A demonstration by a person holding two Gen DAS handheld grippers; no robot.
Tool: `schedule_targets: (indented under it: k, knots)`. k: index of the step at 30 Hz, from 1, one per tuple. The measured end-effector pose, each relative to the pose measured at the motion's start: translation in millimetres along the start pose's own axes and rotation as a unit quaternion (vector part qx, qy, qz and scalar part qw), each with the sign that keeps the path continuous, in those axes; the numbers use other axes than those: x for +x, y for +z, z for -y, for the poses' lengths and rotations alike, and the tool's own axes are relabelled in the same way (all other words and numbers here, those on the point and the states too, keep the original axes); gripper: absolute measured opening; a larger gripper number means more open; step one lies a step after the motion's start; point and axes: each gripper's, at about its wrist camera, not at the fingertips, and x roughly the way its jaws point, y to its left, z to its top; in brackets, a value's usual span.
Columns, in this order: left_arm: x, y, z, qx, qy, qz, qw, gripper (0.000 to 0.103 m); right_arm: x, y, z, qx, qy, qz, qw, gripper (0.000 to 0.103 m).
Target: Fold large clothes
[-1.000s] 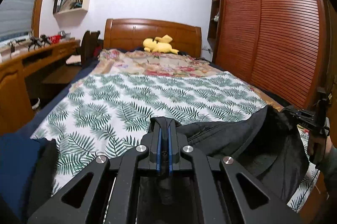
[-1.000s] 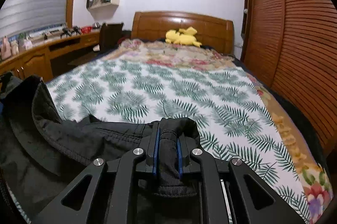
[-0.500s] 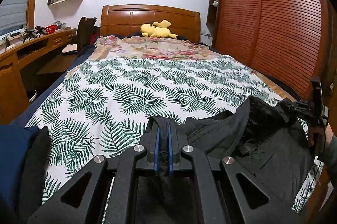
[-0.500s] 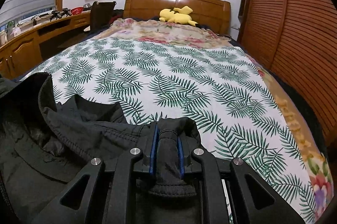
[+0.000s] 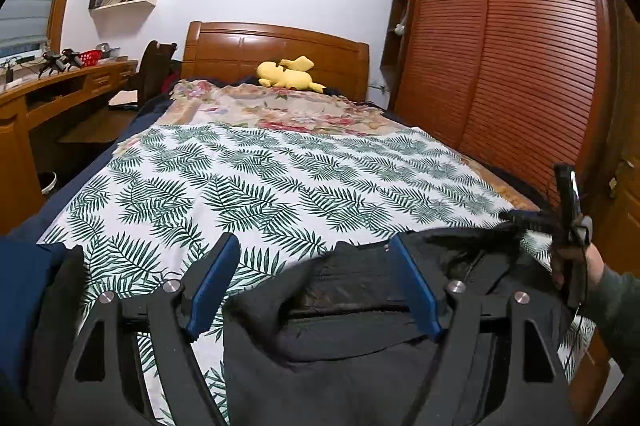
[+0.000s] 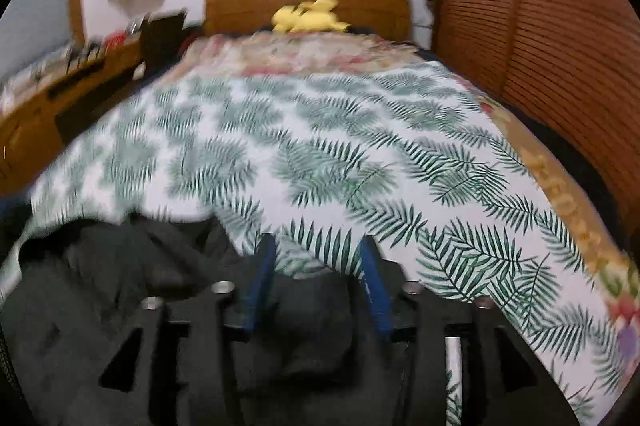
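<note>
The left gripper [image 5: 314, 260] stands with its blue-lined fingers spread wide and nothing between them, and the right gripper [image 6: 318, 258] is likewise parted and empty, though its view is smeared by motion. Just under both, at 6 o'clock in each view, the dark garment [image 5: 360, 346] lies rumpled on the near end of the bed, bunched in ridges rather than flat. That reads as the laying-down step, the cloth set on the surface and let go, with no fold made yet. The next move probably calls for fresh grips on an edge or sleeve so the piece can be drawn out smooth before folding; the thick bunching may hide which edge is which. Outward, the fern-print sheet [image 5: 280, 181] covers the bed toward 12 o'clock, then a floral cover [image 5: 280, 109], a yellow plush toy [image 5: 288, 73] and the wooden headboard [image 5: 276, 45]. A desk [image 5: 60, 85] runs at 9 o'clock, a slatted wardrobe [image 5: 520, 65] at 2 o'clock.
</note>
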Motion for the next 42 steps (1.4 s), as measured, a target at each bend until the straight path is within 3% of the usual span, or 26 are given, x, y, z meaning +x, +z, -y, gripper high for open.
schedule_targets:
  k: [3,8,11,17,22,26,30,31,33,37,42]
  knots:
    - [-1.1,-3.0,0.2,0.010,0.008,-0.006,0.9999,0.078,-8.1,8.5,3.7,0.017,0.002,0.009,1.000,0.053]
    - [-0.7,-7.2,-3.8,0.014,0.010,-0.016,0.9997,0.078,-22.1,5.3,-32.0,-0.040,0.026,0.018,0.999,0.053]
    - [0.1,-9.5,-6.2,0.015,0.012,-0.022,0.9996,0.078,-27.2,-2.1,-66.2,-0.078,0.064,0.007,0.995,0.053]
    - [-0.2,-14.8,-9.2,0.020,0.014,-0.029,0.9993,0.078,-36.4,-28.3,-141.9,-0.154,0.151,-0.025,0.976,0.053]
    - [-2.6,-17.1,-10.8,0.019,0.010,-0.030,0.9993,0.078,-37.7,-49.4,-180.0,-0.198,0.186,-0.055,0.961,0.053]
    - [-4.6,-16.9,-13.3,0.019,0.009,-0.028,0.9994,0.078,-23.9,-55.2,-190.4,-0.231,0.174,-0.086,0.953,0.053]
    - [-6.6,-16.8,-16.4,0.015,0.008,-0.026,0.9995,0.078,-1.8,-45.1,-192.2,-0.231,0.146,-0.119,0.954,0.052]
    - [-6.6,-16.7,-16.6,0.015,0.008,-0.026,0.9995,0.078,4.4,-43.1,-193.2,-0.238,0.141,-0.124,0.953,0.034]
    - [-6.4,-16.8,-17.0,0.014,0.009,-0.026,0.9995,0.078,13.4,-40.6,-206.4,-0.265,0.131,-0.128,0.947,0.007]
    - [-6.3,-17.2,-13.9,0.016,0.010,-0.024,0.9995,0.078,30.3,-20.1,-215.4,-0.281,0.101,-0.114,0.947,0.004]
    - [-5.8,-16.6,-12.5,0.014,0.006,-0.021,0.9997,0.078,58.2,3.0,-224.6,-0.276,0.097,-0.097,0.951,0.004]
